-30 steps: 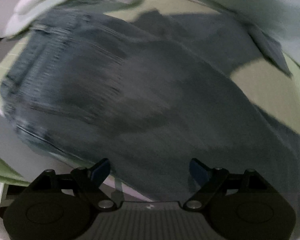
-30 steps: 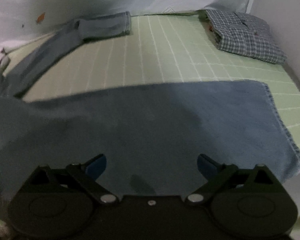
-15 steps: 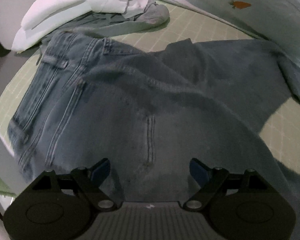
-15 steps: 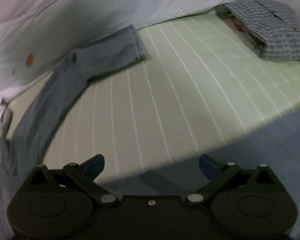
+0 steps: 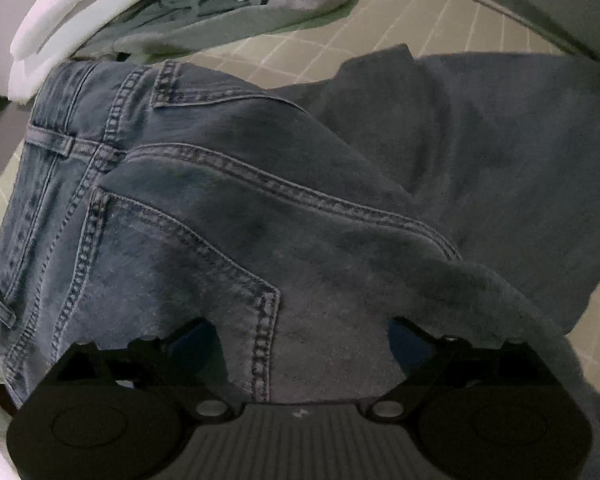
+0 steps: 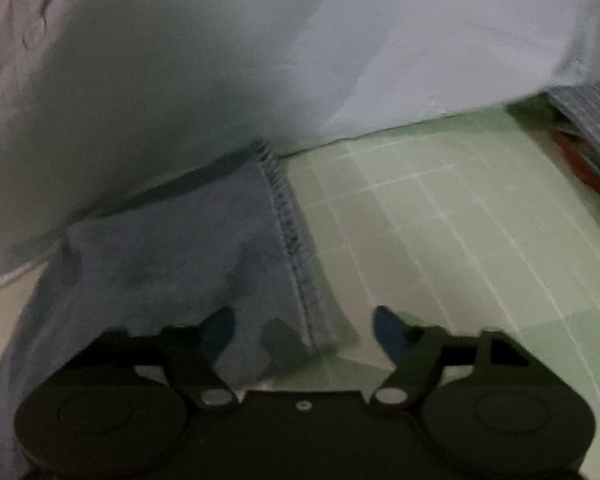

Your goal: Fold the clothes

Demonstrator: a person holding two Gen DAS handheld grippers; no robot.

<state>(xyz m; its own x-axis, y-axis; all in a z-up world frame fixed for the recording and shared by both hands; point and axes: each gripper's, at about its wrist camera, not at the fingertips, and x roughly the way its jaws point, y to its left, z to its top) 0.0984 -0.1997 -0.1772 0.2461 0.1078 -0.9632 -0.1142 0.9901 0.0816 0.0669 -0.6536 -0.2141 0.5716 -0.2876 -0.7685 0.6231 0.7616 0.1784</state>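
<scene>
Up close, the left claw (image 5: 300, 332) gapes over the jeans (image 5: 260, 208) seat, while the right claw (image 6: 304, 326), also spread, sees only their hem (image 6: 290, 236).

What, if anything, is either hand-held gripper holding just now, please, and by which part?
Nothing is held. The left hand-held gripper is open over the jeans' seat; the right hand-held gripper is open at the hem of one trouser leg.

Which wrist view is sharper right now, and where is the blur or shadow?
Left wrist view: sharp, stitching on the blue denim jeans reads clearly, though dim. Right wrist view: motion-blurred, the jeans' hemmed leg end smeared, shadow on the pale green grid mat.
</scene>
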